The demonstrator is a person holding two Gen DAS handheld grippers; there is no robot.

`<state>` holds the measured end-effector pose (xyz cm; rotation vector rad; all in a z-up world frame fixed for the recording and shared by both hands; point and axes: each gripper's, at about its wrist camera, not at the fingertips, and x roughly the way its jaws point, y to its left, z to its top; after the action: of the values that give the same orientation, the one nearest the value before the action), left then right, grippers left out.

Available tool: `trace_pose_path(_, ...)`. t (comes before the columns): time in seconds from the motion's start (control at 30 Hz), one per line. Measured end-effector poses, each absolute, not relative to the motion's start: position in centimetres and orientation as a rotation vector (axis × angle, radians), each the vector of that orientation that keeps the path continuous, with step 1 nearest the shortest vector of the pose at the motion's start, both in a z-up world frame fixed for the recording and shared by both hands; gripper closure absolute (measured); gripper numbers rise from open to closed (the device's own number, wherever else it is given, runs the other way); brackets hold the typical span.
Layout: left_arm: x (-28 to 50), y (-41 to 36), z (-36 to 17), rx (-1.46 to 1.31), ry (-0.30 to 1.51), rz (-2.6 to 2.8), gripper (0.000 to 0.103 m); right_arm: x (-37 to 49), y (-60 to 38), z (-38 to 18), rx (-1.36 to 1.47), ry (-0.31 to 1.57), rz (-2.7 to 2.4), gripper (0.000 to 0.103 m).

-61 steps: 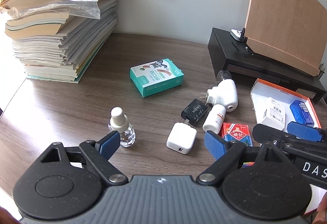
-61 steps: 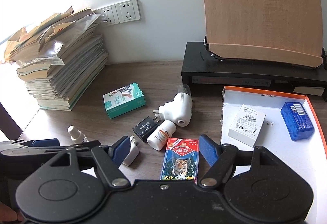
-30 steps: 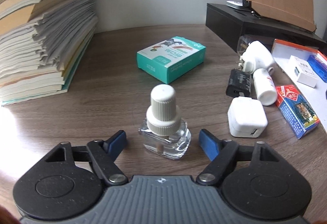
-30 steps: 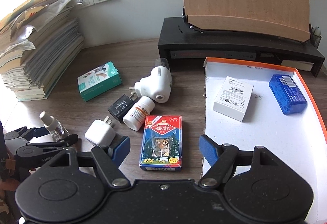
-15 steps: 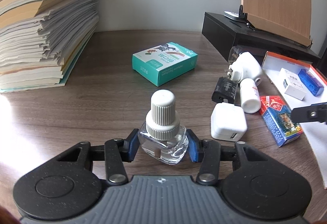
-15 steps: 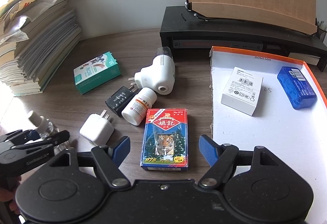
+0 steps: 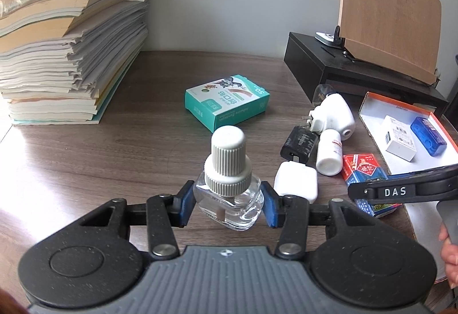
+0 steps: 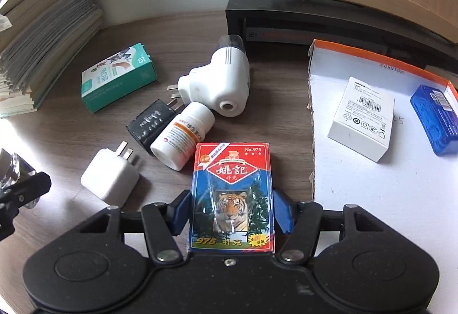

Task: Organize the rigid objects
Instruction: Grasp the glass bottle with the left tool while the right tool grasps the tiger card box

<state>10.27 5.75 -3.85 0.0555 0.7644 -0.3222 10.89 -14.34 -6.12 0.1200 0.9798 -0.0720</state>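
Note:
My left gripper [image 7: 227, 203] is shut on a clear glass bottle [image 7: 227, 170] with a ribbed grey cap, its blue pads pressing the glass body on both sides. The bottle leans slightly. My right gripper [image 8: 232, 213] is closing on a red and blue playing-card box [image 8: 232, 188] with a tiger picture. Its pads touch both long sides of the box, which lies flat on the wooden table [image 8: 71, 125]. One right finger [image 7: 395, 191] shows in the left wrist view, over the card box [image 7: 362, 168].
A white tray with an orange rim [image 8: 357, 185] on the right holds a white box [image 8: 362, 125] and a blue box [image 8: 435, 122]. Nearby lie a white plug-in device [image 8: 223, 84], a pill bottle [image 8: 183, 139], a black charger [image 8: 148, 125], a white charger [image 8: 110, 178] and a teal box [image 8: 117, 77]. Stacked books [image 7: 57, 56] stand left, a black stand [image 8: 315, 24] behind.
The left jaws closed onto the glass bottle, then rose a little with it. The right gripper came down over the card box and its jaws narrowed onto the box's sides.

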Motion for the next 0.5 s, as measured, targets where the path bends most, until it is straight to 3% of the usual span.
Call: trace_pose_path(0.5, 7.8, 1.4, -1.6, 0.047, 0.743, -0.365, 0.054, 6.0, -16.6, -1.0, 0.137, 0.842, -0.06, 0.032)
